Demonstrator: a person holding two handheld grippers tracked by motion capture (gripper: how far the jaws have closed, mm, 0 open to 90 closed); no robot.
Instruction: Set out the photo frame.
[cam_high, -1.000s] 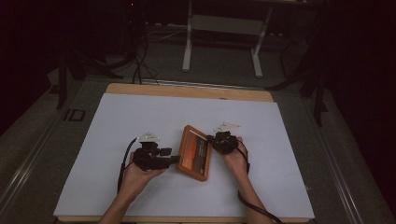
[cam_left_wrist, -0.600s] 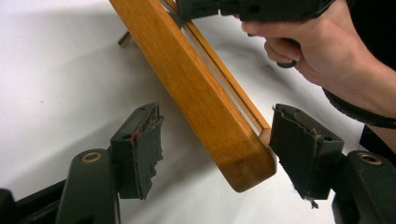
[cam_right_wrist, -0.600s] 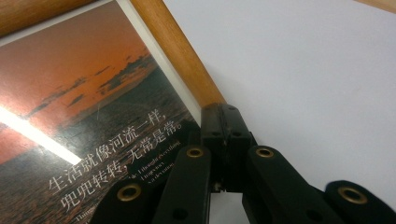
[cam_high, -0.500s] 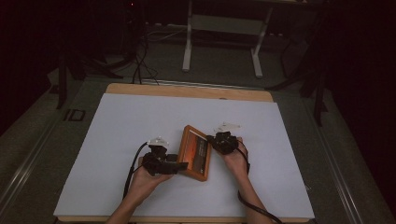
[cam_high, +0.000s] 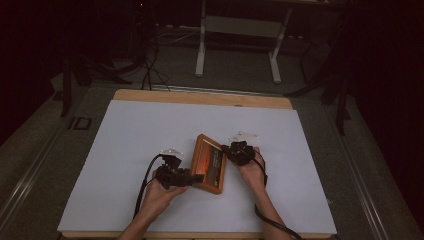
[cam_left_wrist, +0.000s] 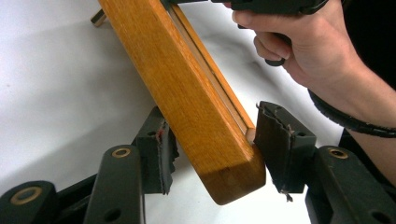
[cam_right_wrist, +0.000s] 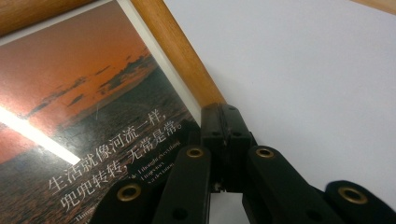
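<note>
A wooden picture frame (cam_high: 209, 164) with a sunset print and white text (cam_right_wrist: 93, 107) sits tilted in the middle of the white table. My left gripper (cam_high: 197, 178) is at its near corner. In the left gripper view the jaws have just been closing, and both pads (cam_left_wrist: 280, 144) now touch the frame's (cam_left_wrist: 187, 79) two faces. My right gripper (cam_high: 229, 151) is on the frame's right side. Its jaws (cam_right_wrist: 224, 119) are shut together on the wooden rail (cam_right_wrist: 177, 51). The person's right hand (cam_left_wrist: 303, 46) shows behind the frame.
The white sheet (cam_high: 130, 150) covers a wooden table whose far edge (cam_high: 200, 97) shows. Beyond it, on the dark floor, are a stand's metal legs (cam_high: 235, 45) and loose cables (cam_high: 150, 65). A black cable (cam_high: 145, 185) trails from the left gripper.
My left gripper has moved right to the frame's near corner, and its jaws now sit around that corner. The right gripper and the frame have kept still.
</note>
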